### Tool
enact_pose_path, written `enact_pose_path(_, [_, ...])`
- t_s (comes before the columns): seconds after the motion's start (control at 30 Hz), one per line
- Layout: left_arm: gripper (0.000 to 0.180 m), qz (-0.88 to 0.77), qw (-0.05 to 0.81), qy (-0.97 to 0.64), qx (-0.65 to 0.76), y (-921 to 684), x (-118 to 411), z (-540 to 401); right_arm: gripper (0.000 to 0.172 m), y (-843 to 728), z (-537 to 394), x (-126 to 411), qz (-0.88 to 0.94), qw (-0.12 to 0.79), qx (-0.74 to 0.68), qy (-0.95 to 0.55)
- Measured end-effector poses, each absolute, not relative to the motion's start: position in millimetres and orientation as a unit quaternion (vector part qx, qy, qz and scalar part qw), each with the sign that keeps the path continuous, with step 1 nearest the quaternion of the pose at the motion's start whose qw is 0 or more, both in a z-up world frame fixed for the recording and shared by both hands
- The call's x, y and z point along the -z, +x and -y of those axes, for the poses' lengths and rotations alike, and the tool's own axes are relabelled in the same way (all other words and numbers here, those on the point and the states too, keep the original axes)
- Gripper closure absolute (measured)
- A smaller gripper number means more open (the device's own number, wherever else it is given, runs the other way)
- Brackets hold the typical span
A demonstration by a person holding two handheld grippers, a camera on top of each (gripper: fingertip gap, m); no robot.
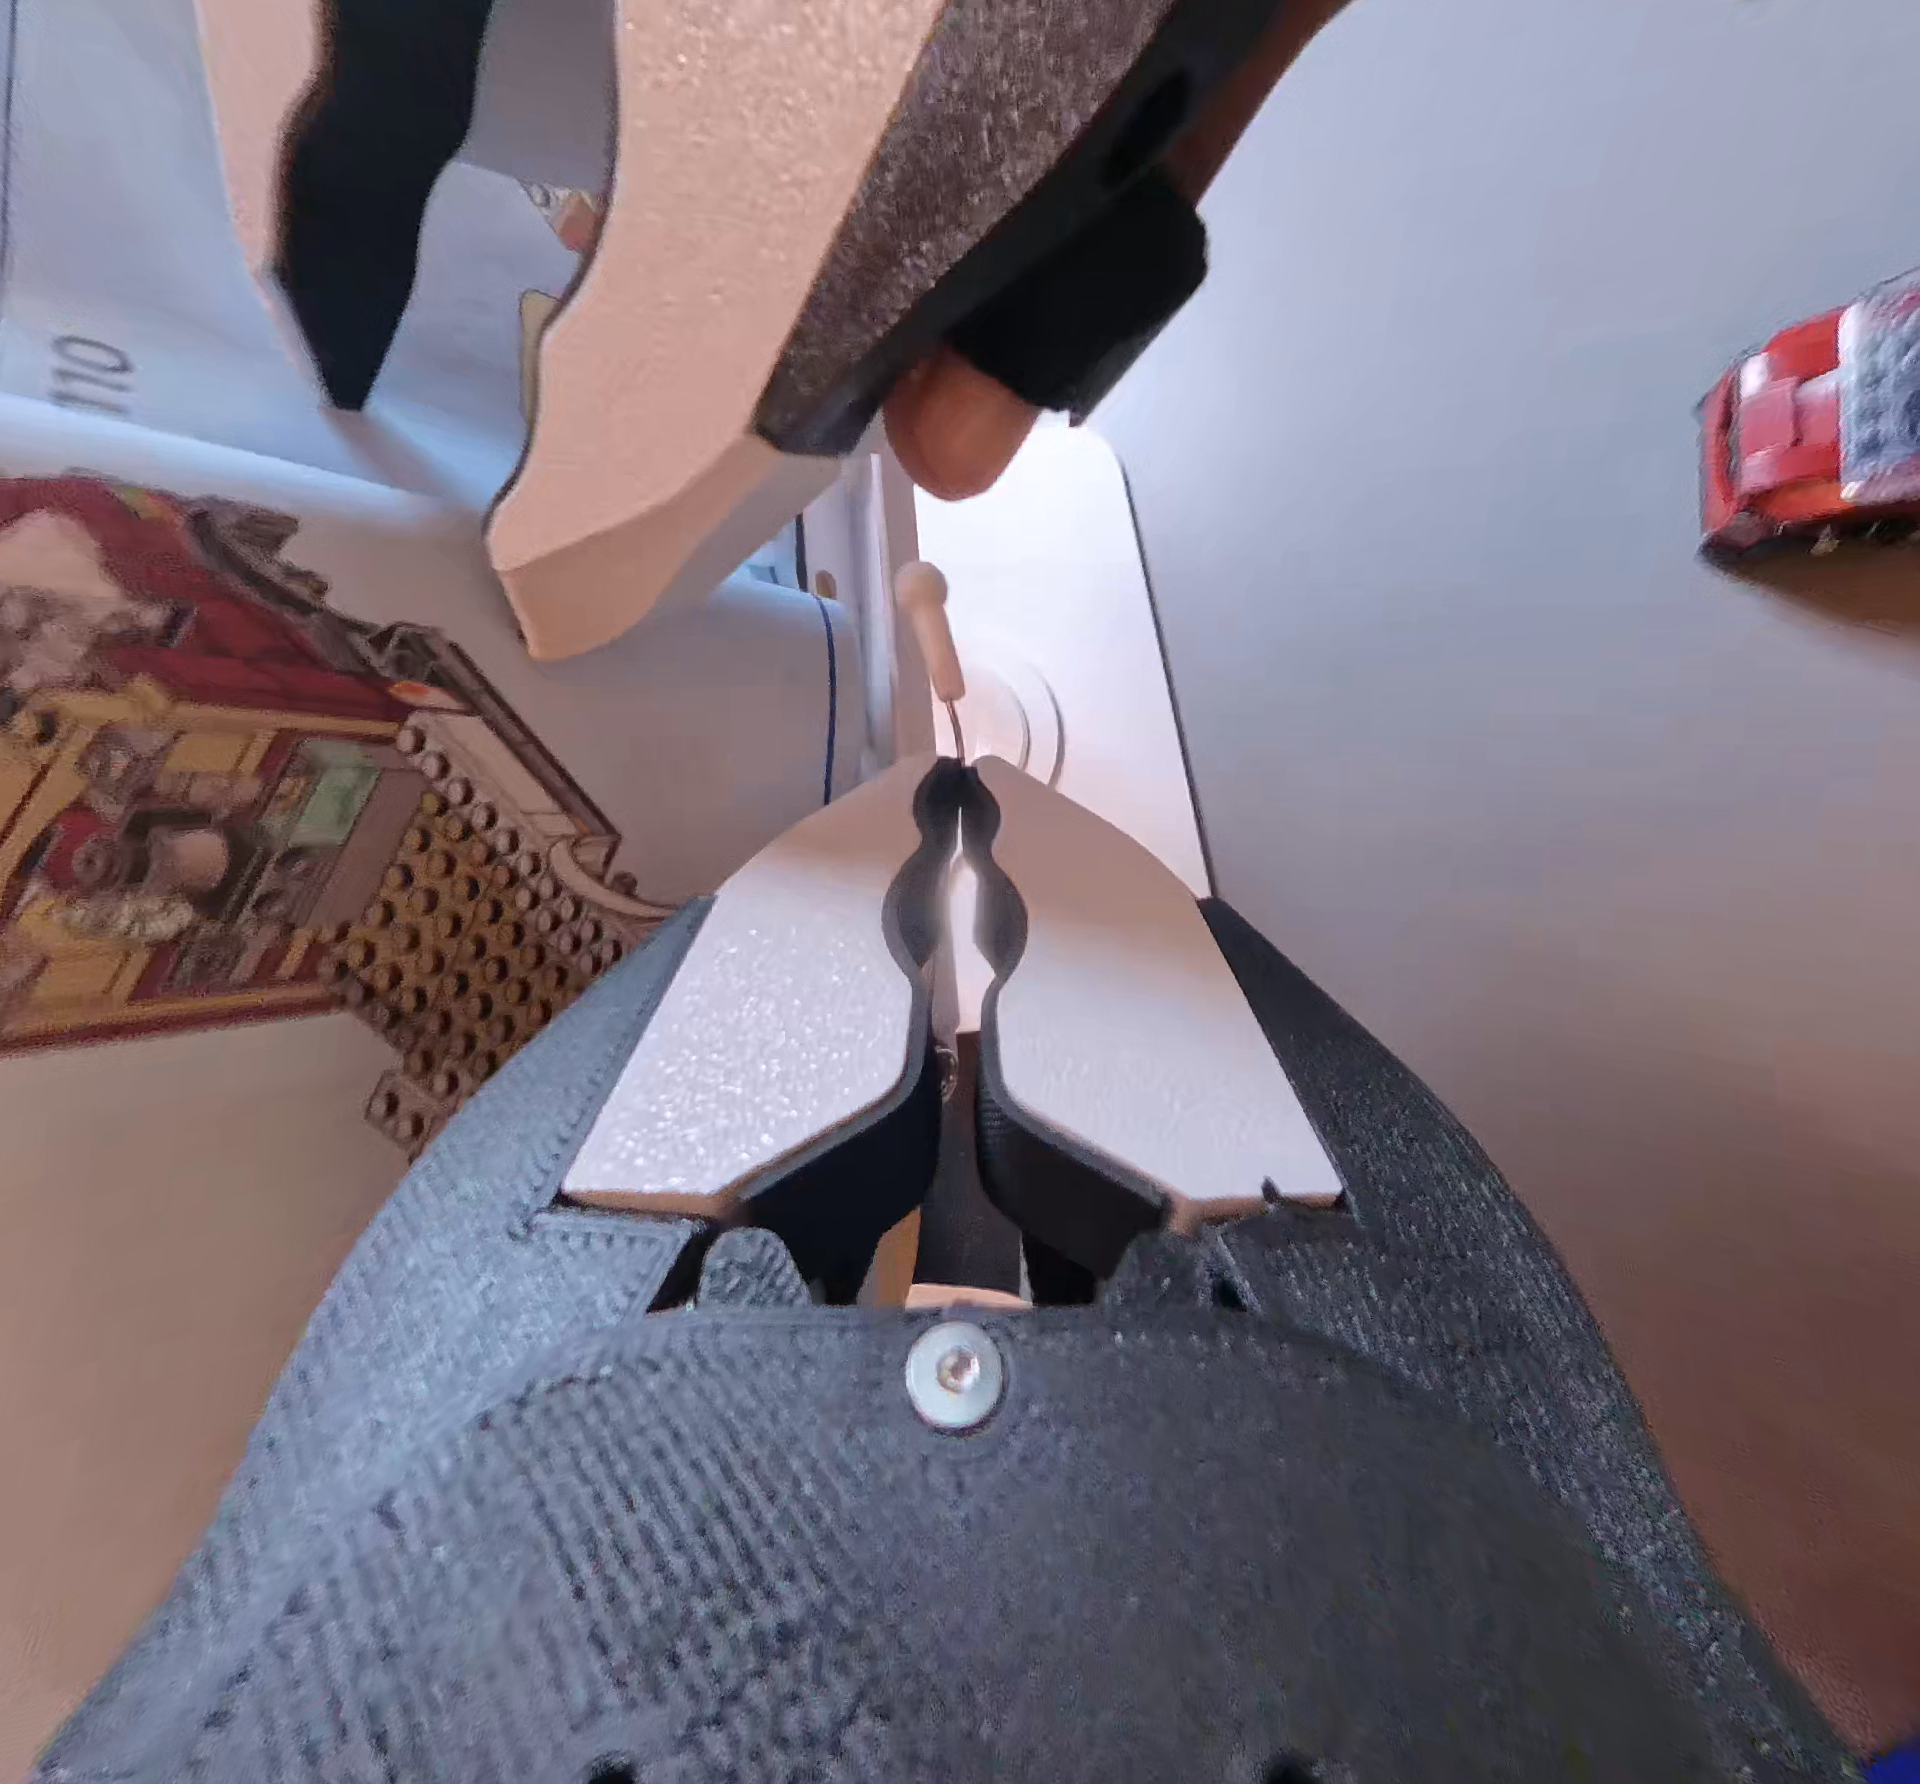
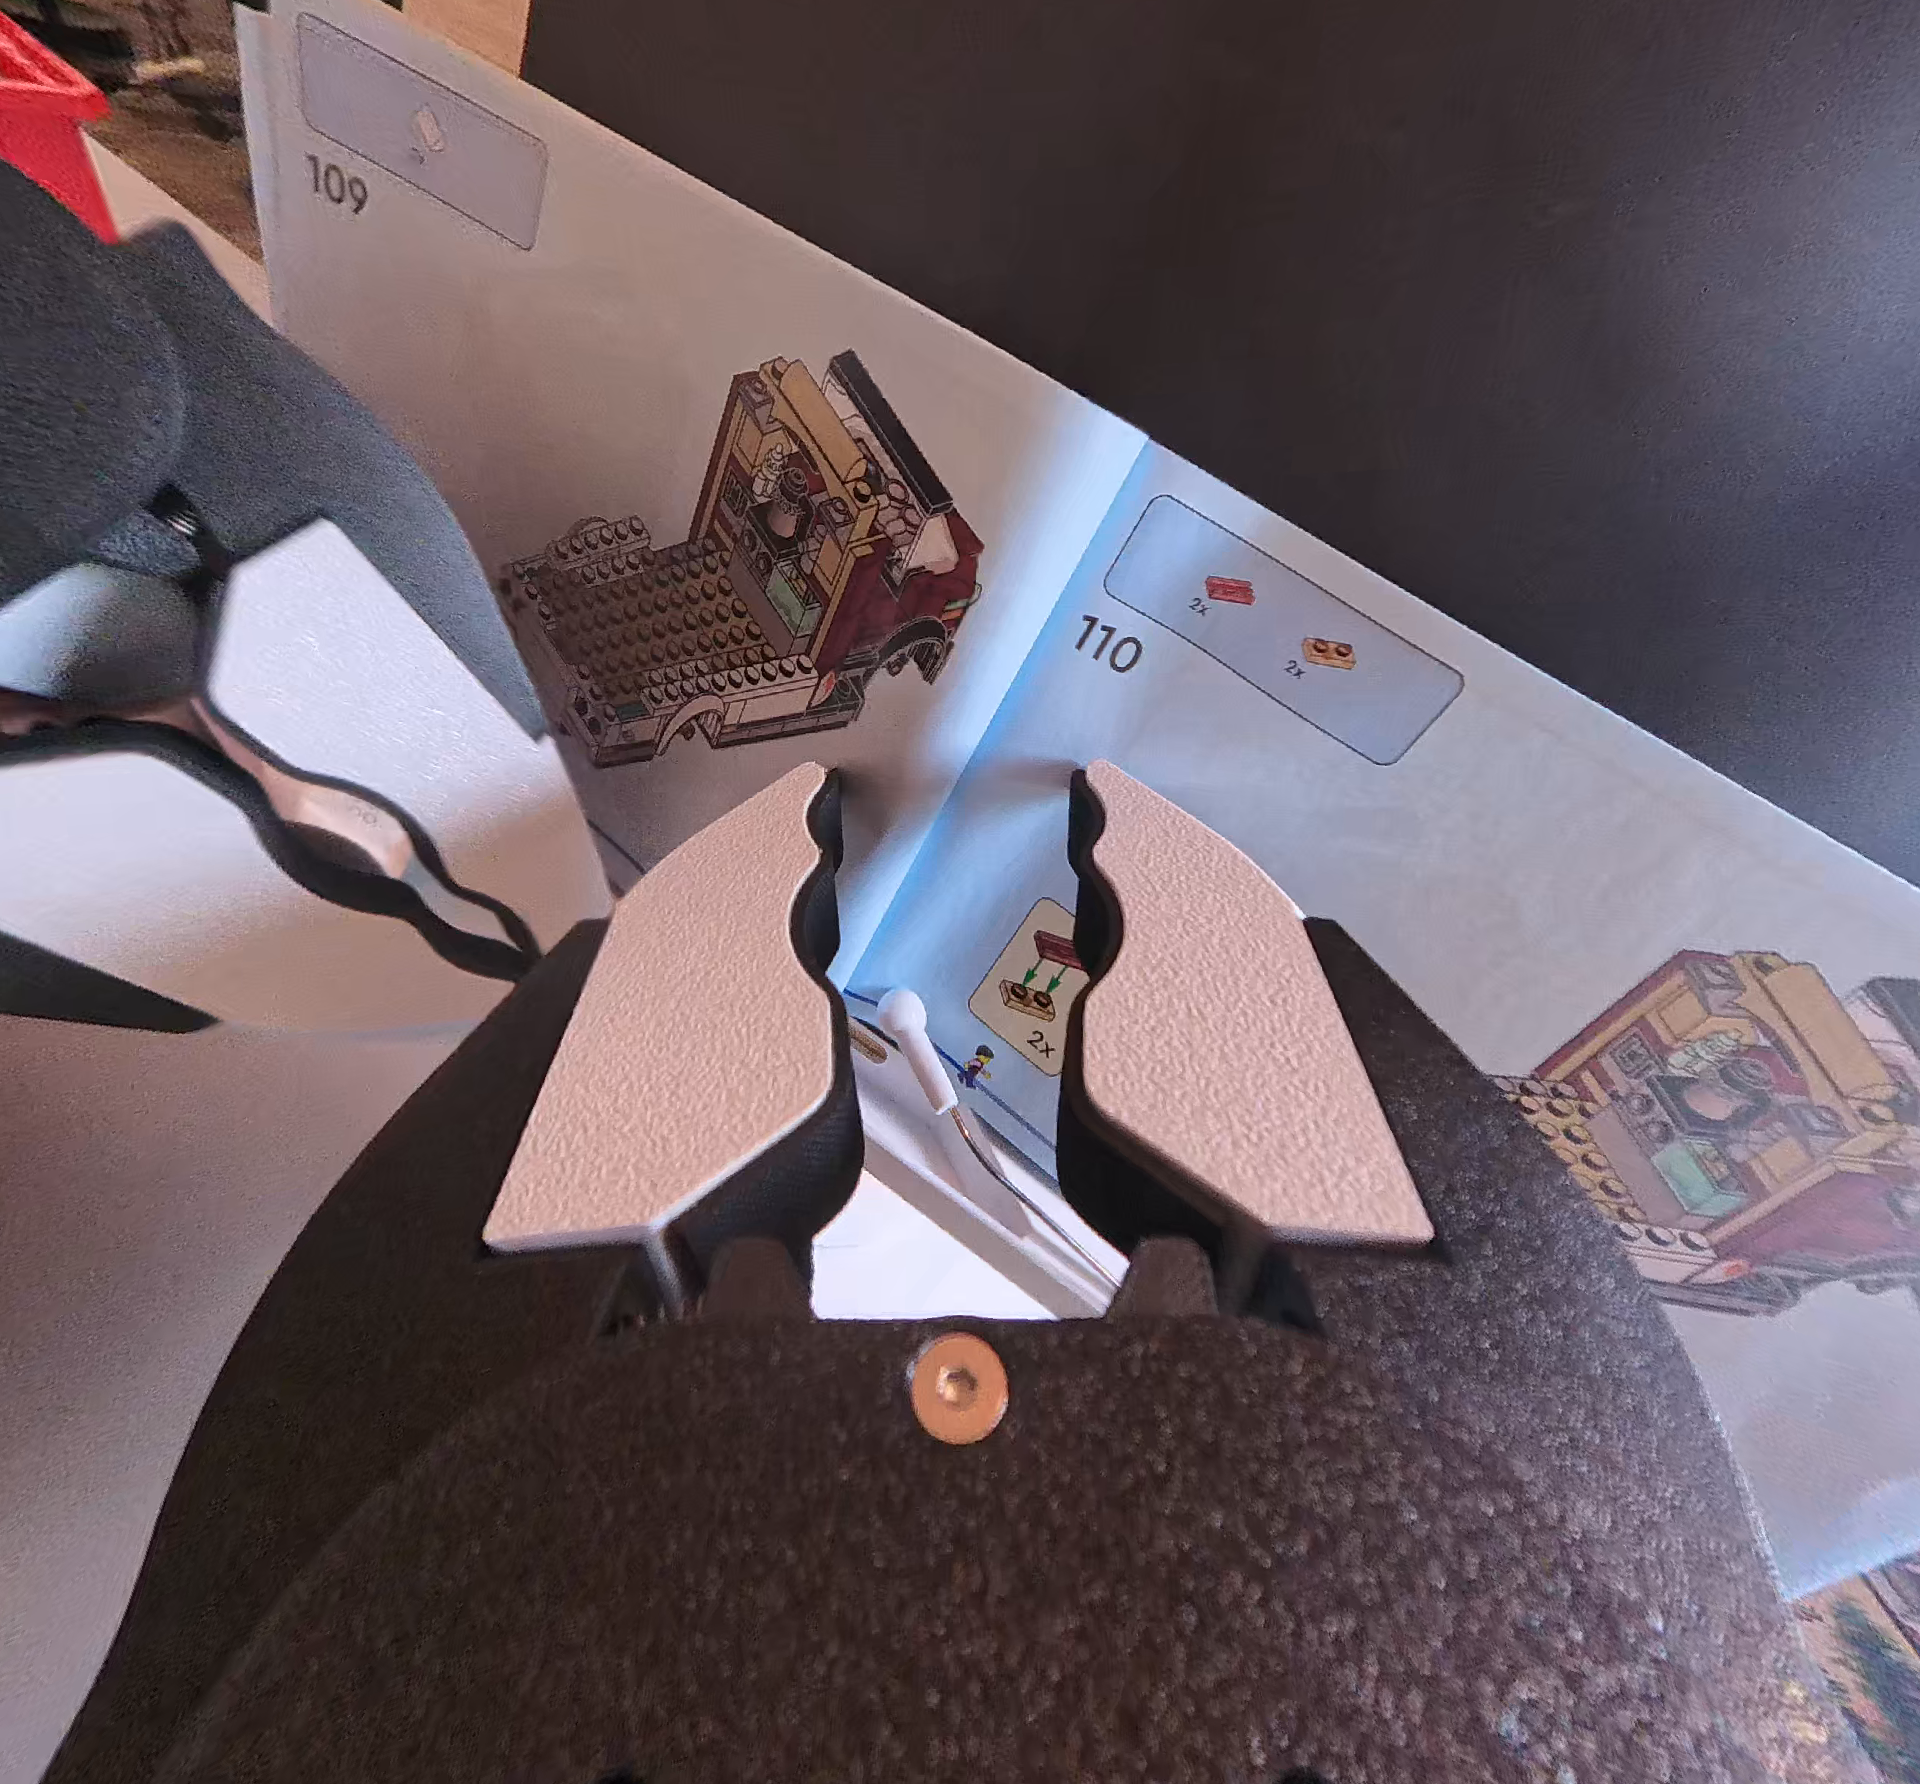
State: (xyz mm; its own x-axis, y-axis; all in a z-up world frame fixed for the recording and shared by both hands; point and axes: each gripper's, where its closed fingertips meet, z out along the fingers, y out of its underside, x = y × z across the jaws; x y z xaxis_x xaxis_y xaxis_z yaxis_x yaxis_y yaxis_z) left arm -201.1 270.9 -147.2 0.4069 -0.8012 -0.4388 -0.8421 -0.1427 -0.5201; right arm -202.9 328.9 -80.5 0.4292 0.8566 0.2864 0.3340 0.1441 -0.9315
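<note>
The left gripper (image 1: 958, 778) is seen shut, its tips pinched on the thin wire of a small white-handled tool (image 1: 928, 628), which pokes out ahead over a white sheet (image 1: 1081, 612). Just beside the tool, to the left, the edge of an open instruction booklet (image 1: 644, 695) is met, its page printed with a brick-built truck. Above and close in, the right gripper (image 1: 665, 446) is seen with its fingers spread, a person's fingertip (image 1: 951, 435) showing at its side. To the right, a wide stretch of bare grey counter (image 1: 1455, 591) is left free, broken only by a red toy car (image 1: 1818, 425) near the far right edge and small pieces at the top corner.

From the right wrist view, the right gripper (image 2: 951, 799) is held open above the booklet's (image 2: 1351, 851) centre fold, nothing pressed by its pads. The tool (image 2: 920, 1059) is seen farther back between the two fingers, touching neither. The left gripper (image 2: 312, 841) is caught at the left edge. Beyond the booklet's top edge a dark surface (image 2: 1351, 176) lies open.
</note>
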Motion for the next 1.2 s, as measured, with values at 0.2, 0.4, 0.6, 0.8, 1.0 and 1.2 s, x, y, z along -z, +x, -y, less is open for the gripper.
enact_pose_path(0.2, [0.179, -0.523, 0.423, -0.74, 0.003, -203.0, 134.2, -265.4, 0.129, -204.1, -325.6, 82.2, 0.497, 0.581, -0.224, -0.605])
enact_pose_path(0.4, [0.179, -0.438, 0.489, -0.755, -0.006, -219.3, 117.4, -280.4, 0.133, -201.6, -328.0, 82.6, 0.483, 0.577, -0.249, -0.61])
enact_pose_path(0.6, [0.167, -0.428, 0.496, -0.752, -0.068, -221.5, 117.2, -277.3, 0.129, -198.9, -322.2, 72.3, 0.455, 0.57, -0.305, -0.613])
enact_pose_path(0.8, [0.155, -0.364, 0.582, -0.726, -0.038, -205.3, 93.1, -242.7, 0.126, -152.6, -293.7, 51.0, 0.423, 0.574, -0.398, -0.577])
enact_pose_path(1.0, [0.145, -0.361, 0.606, -0.7, 0.112, -136.8, 128.1, -159.7, 0.127, -80.1, -219.4, 104.2, 0.514, 0.507, -0.41, -0.557])
enact_pose_path(1.2, [0.143, -0.434, 0.519, -0.712, 0.19, -69.0, 209.7, -79.4, 0.13, 1.9, -122.0, 202.1, 0.624, 0.348, -0.369, -0.594])
